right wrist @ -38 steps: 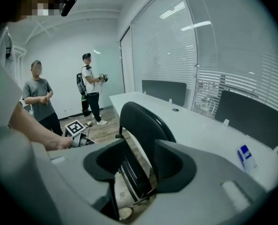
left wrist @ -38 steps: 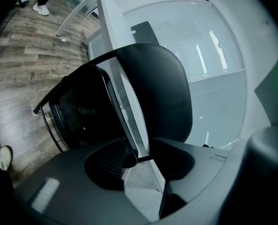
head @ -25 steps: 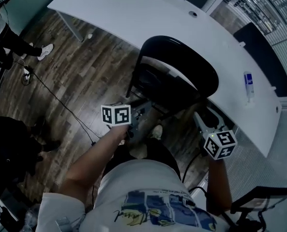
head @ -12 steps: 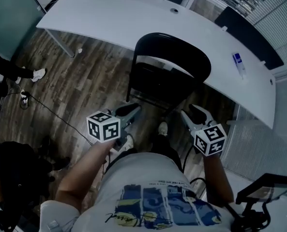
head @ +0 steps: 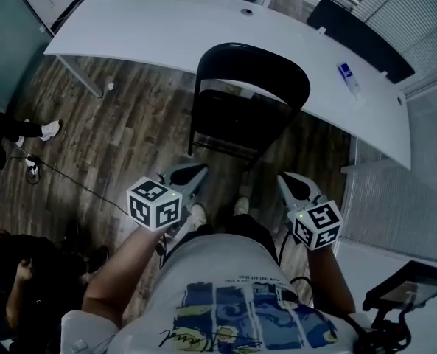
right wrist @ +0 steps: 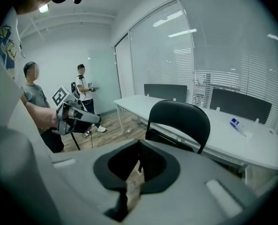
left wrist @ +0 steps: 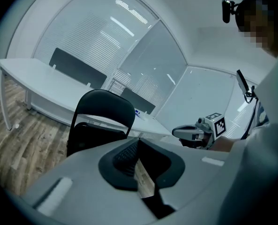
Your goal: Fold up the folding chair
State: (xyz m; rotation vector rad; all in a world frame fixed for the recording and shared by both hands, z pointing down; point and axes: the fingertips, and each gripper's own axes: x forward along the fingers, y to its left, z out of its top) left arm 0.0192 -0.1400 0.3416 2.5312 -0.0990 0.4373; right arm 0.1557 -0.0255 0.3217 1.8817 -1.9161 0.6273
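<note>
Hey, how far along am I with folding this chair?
Done, seemingly: the folding chair stands by the white table, seat apparently swung up against the back. In hand: nothing; left tongs and right tongs are shut, empty, clear of it. Left: perhaps only confirming it's flat.

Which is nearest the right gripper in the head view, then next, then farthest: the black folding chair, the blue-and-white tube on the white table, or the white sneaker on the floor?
1. Black folding chair, directly ahead of the right gripper.
2. Blue-and-white tube, on the white table at its right end, beyond the chair.
3. White sneaker, far left on the floor.
</note>
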